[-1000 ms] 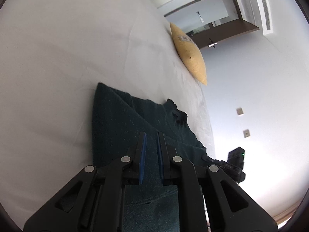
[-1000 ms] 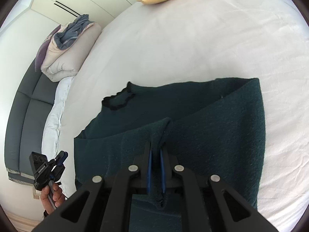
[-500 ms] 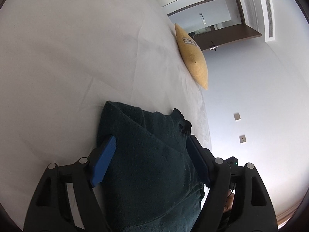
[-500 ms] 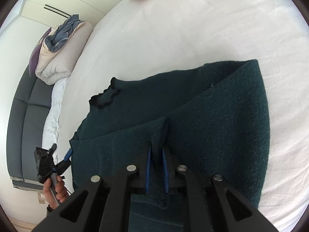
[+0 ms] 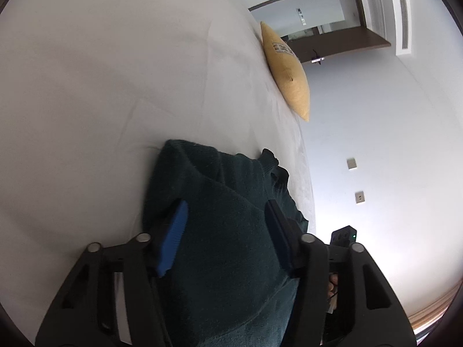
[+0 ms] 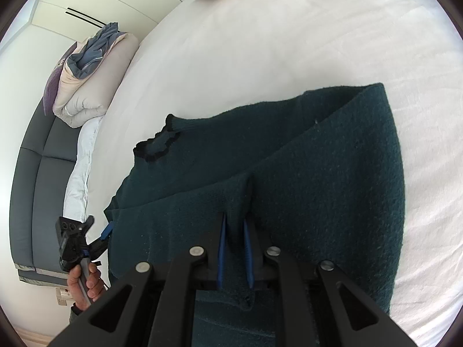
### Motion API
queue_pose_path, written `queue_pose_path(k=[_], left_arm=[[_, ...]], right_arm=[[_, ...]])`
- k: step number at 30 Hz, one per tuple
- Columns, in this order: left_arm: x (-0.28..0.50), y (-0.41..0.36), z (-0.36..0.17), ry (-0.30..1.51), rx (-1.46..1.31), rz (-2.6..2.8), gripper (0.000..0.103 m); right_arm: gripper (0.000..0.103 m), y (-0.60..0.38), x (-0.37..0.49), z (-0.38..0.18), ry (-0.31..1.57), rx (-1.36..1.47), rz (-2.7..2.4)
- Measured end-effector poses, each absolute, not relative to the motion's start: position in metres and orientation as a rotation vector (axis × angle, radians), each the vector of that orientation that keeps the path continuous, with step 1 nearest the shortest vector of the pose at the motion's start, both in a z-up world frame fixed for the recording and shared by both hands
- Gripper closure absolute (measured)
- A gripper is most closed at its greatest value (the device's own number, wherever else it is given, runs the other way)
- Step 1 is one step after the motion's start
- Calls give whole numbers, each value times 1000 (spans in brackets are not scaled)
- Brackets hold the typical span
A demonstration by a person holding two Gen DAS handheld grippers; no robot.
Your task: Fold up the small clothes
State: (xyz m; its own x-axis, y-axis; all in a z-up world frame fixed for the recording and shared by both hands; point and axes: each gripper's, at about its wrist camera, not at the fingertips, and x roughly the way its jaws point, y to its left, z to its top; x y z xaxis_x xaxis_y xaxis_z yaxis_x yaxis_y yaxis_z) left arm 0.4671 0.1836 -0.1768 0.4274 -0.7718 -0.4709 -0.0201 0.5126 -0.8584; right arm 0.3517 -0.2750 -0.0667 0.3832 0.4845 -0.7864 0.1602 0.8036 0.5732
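Dark green knit sweater (image 6: 332,179) lies on the white bed sheet (image 6: 260,43), partly folded: one thick layer doubled over another, fuzzy texture, black scalloped collar (image 6: 156,147) at far-left edge. Nearest, right gripper (image 6: 235,225) is clamped on a raised pinch of the sweater's fold, blue pads nearly together w/ fabric between. Left gripper (image 5: 225,211) straddles a bunched hump of the sweater; jaws apart, have just been closing in, can't tell if pads press the knit. Beyond: yellow cushion (image 5: 289,69) at far end of bed; folded duvet (image 6: 86,86) on grey sofa (image 6: 37,179).
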Motion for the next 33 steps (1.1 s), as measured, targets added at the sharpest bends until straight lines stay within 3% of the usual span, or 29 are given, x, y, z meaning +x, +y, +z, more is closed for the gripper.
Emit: queue_pose_path(k=[2,20,26,28,29,30,33], left_arm=[[460,186,-180,1034,-939,-571,56],[379,183,-176,1070,-787,-633,58],[377,168,-174,1090,-739,-616,58],[377,169,-173,1096,-735,-610,58],[377,168,-173,1101,-733,-607,58],[378,168,-172,1106,-731,-604,58],[379,164,-171,1114,-722,-600,58]], right_arm=[[89,-275,351,-67,1178,643,228],[88,-275,337,-68,1169,665,194],[77,-268,323,-71,1187,695,212],[77,-260,322,-69,1188,634,207],[82,-258,322,-68,1189,611,205],[92,-256,322,-67,1190,592,199],[93,-252,320,-61,1187,563,203]])
